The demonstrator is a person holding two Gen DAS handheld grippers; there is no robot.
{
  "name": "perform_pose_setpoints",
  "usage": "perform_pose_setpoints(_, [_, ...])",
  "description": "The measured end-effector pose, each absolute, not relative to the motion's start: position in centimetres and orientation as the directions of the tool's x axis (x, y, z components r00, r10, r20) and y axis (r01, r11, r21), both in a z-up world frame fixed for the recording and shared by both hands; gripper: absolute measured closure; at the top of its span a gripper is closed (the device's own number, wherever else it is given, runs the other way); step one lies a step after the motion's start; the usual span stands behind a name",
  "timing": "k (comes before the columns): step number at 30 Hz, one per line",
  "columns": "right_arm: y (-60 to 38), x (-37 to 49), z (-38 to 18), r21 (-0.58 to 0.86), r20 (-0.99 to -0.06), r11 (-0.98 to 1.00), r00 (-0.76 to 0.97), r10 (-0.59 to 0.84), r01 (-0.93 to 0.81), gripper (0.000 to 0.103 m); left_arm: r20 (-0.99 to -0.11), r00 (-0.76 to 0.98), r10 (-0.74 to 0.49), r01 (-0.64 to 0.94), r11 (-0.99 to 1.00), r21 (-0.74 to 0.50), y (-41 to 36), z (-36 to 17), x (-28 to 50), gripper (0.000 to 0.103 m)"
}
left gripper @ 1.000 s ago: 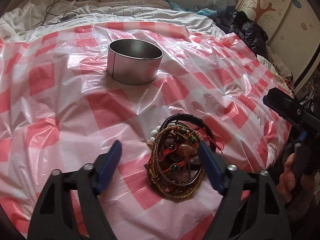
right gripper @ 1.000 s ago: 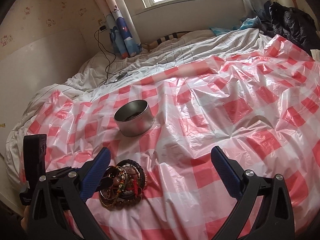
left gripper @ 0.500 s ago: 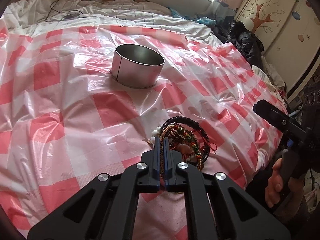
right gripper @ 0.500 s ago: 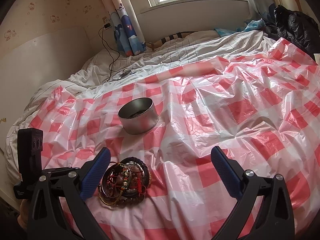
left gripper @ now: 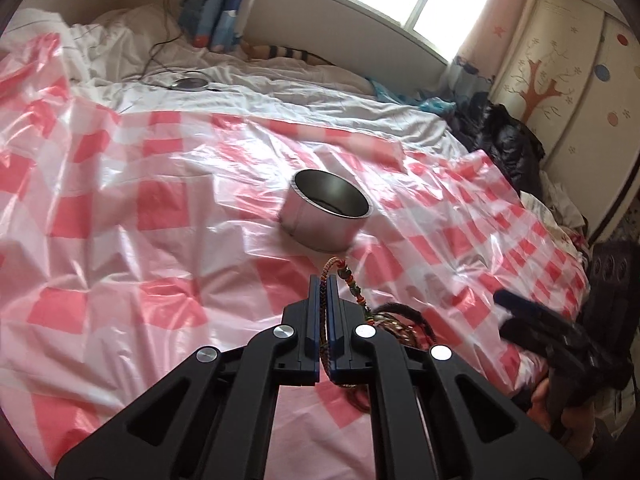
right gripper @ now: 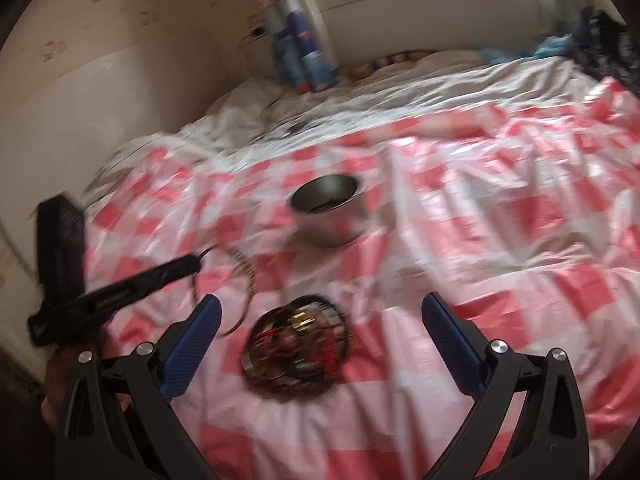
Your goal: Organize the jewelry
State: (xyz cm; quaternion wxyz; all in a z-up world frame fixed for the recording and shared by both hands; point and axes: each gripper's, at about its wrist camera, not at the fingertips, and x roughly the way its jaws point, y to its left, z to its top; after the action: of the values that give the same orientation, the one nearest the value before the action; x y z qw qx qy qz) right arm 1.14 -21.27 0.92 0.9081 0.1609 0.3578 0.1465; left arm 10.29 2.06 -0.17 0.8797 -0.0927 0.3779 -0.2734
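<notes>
A braided bracelet [left gripper: 334, 270] is clamped between the closed fingers of the left gripper [left gripper: 323, 286], lifted above the bed's checked sheet [left gripper: 160, 240], near the metal tin [left gripper: 328, 210]. The right gripper [right gripper: 320, 312] is held wide open and empty over the remaining pile of bracelets [right gripper: 296, 344].

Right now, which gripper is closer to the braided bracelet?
Left. The left gripper is shut on the braided bracelet, lifting it. The right gripper stands open over the jewelry pile, apart from it.
</notes>
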Motion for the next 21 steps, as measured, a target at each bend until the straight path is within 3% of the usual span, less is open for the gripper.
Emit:
perform_pose_setpoints(7, [-17.2,1.7,-0.3,0.29,-0.676,0.923,0.629,0.384,-0.253,0.007,-0.671,0.565,-0.481,0.336,0.876,-0.345,3.4,-1.6,11.1,0.101])
perform_pose_setpoints(11, [-17.7,2.8,-1.4,0.306,-0.707,0.929,0.604,0.368,-0.208,0.024,-0.68,0.558,-0.476,0.319,0.879,-0.353,4.0,-1.9,11.4,0.101])
perform_pose_setpoints(15, [-18.2,3.5,-1.8,0.339,-0.709,0.921,0.592,0.384,-0.192,0.026,-0.68,0.556,-0.479,0.321,0.878,-0.356,4.1,-1.9,11.3,0.101])
perform_pose_setpoints(18, [-17.7,4.1,-2.3,0.358,-0.717,0.91,0.563,0.412,-0.21,0.038,-0.684,0.549,-0.481,0.324,0.877,-0.356,4.1,-2.1,11.3,0.101])
perform_pose_setpoints(21, [-17.2,4.3,-2.5,0.349,-0.722,0.909,0.553,0.416,-0.228,0.041,-0.683,0.545,-0.486,0.327,0.874,-0.36,4.0,-2.1,11.2,0.1])
